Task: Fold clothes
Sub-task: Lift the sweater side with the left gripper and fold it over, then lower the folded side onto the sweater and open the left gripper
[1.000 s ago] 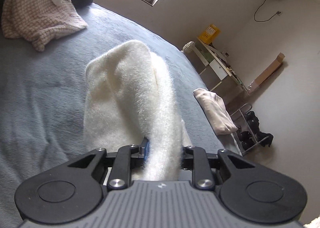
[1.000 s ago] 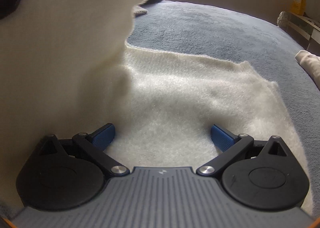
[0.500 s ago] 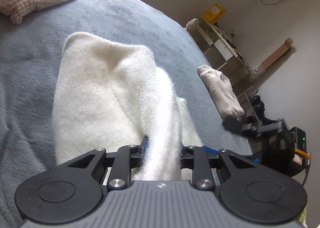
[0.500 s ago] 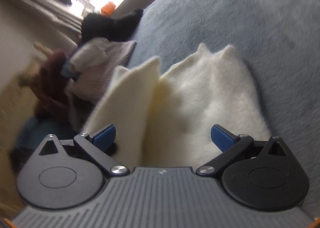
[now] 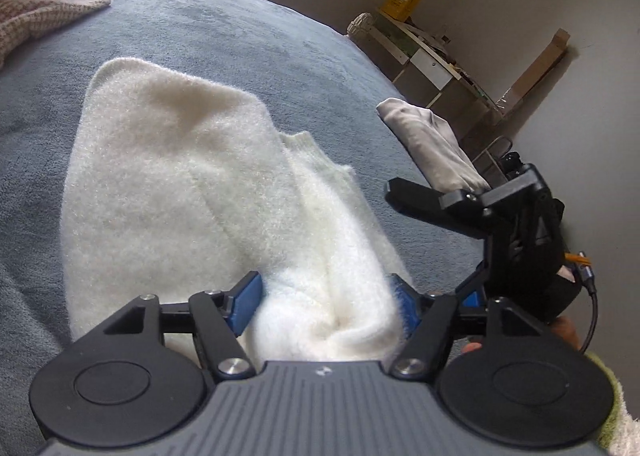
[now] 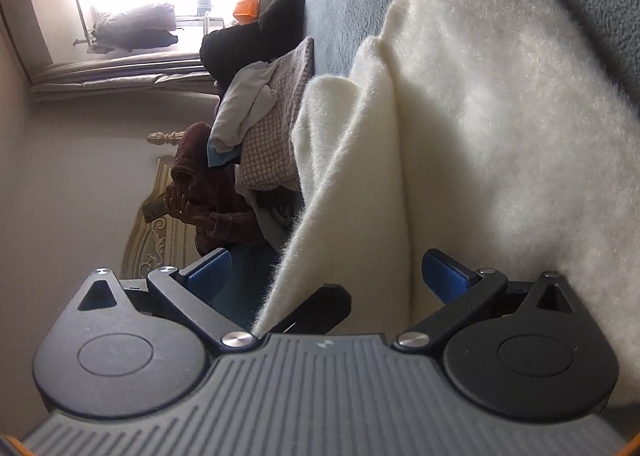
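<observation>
A fluffy white garment (image 5: 180,176) lies folded on the grey-blue bed (image 5: 200,28), its near end bunched up towards me. My left gripper (image 5: 325,302) is opening; the bunched cloth still sits between its blue pads (image 5: 246,302), which no longer squeeze it. My right gripper (image 6: 326,274) is open and rolled on its side, with an edge of the white garment (image 6: 480,116) passing loosely between its pads (image 6: 444,272). In the left wrist view one of its black fingers (image 5: 420,202) reaches in from the right, close beside the left gripper.
A pink knit (image 5: 36,4) and dark clothes are piled at the bed's far end, the same pile of clothes (image 6: 264,128) as in the right wrist view. A folded beige garment (image 5: 428,140) lies at the bed's right edge. Beyond it stand a shelf (image 5: 420,52) and a shoe rack.
The left jaws were shut on the white cloth and have now spread apart. The garment has sunk onto the bed. The right gripper has rolled onto its side and moved in beside the left.
</observation>
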{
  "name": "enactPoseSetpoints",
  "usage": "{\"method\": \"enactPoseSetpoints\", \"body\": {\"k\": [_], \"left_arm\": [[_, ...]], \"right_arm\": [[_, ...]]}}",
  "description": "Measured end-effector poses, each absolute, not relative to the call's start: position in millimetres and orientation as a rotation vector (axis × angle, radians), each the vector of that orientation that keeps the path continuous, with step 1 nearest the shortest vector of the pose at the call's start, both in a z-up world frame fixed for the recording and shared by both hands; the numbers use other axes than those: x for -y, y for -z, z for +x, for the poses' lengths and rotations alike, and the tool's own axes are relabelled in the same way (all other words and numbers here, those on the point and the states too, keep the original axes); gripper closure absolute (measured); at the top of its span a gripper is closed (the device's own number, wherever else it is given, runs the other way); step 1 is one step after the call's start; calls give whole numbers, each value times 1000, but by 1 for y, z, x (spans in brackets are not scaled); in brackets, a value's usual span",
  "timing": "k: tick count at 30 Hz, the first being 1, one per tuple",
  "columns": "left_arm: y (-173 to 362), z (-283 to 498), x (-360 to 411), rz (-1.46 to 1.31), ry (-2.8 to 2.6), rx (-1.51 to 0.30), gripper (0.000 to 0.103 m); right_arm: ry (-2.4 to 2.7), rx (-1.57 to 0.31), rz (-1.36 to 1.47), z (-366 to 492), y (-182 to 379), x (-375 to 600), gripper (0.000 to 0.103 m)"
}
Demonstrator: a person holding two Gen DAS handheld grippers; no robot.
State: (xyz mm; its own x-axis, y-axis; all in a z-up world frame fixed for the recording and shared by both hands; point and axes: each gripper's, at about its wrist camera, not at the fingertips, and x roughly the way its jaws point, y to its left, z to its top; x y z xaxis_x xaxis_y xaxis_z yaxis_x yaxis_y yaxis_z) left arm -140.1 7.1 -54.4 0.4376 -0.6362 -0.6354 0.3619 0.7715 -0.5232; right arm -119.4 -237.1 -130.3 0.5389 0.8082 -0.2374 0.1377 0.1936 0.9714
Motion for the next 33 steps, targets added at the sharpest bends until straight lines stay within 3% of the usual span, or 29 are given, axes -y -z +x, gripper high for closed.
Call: {"method": "enactPoseSetpoints", "body": {"k": [3,9,33], "left_arm": [[50,-143,-4,-340,657,-932,21],[41,-154,-6,-340,721,-917,14],[14,-172,-113,-642,609,-795,14]], "right_arm": [[-576,-925,1335,-118,133,236,1],[-574,-917,1368,-119,136,238,1],[-553,-912,1352,-124,141,243,1]]}}
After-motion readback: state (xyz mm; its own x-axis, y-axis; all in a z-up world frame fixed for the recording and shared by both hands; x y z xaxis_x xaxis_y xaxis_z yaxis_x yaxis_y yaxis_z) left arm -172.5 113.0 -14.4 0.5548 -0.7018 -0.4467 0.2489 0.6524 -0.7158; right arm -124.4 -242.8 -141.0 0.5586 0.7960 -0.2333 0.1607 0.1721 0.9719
